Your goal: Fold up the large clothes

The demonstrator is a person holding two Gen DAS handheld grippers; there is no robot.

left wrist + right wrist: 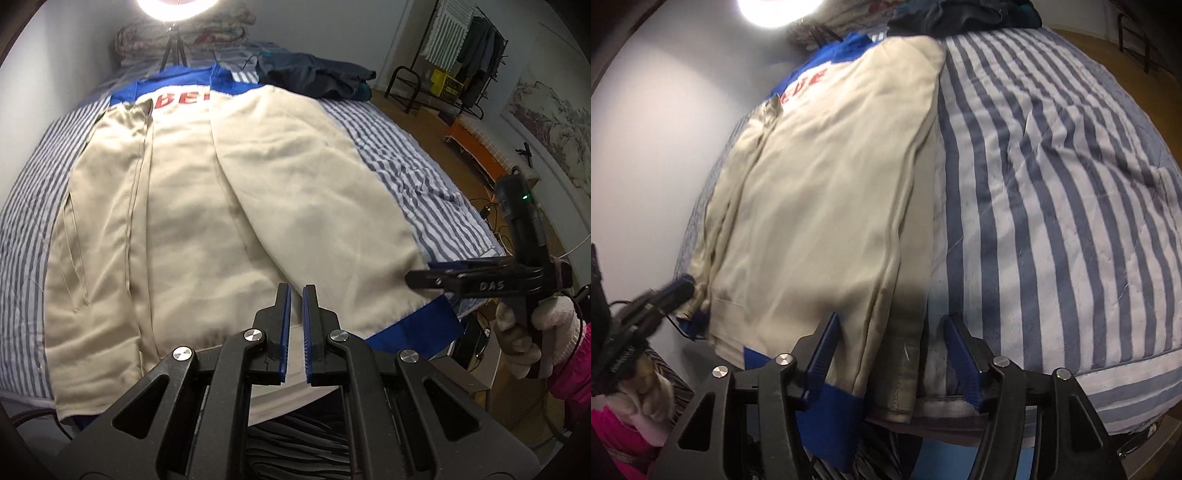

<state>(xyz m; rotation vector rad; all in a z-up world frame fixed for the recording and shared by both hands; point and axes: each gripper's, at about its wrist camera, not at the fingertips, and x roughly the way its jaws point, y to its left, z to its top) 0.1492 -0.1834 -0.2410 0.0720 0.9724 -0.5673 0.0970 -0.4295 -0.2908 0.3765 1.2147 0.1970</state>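
Jacket (229, 206) of cream cloth with blue trim and red letters lay flat on the striped bed (413, 166), its far end toward the ring lamp (173, 5) and its hem at the near edge of the mattress. Both sleeves seemed to be folded inward over the body. The left tool (296, 295) hovered above the near hem with its pads almost together and nothing between them. The right tool (888, 332) stood with its pads well apart, one on each side of the right near corner of the jacket, where the cream edge and the blue cuff (831, 417) hung a little over the bed edge; the pads did not press on the cloth. I judged the step in hand to be taking the hem at its two near corners, so that the lower half could be carried toward the collar. To do it well, the right tool should close on all layers of the corner, not only the top one, and the left tool should open and take the opposite corner. Both should then lift together and evenly, or the folded sleeves may slide out. A dark pile of clothes (317, 75) lay at the far right, well apart.
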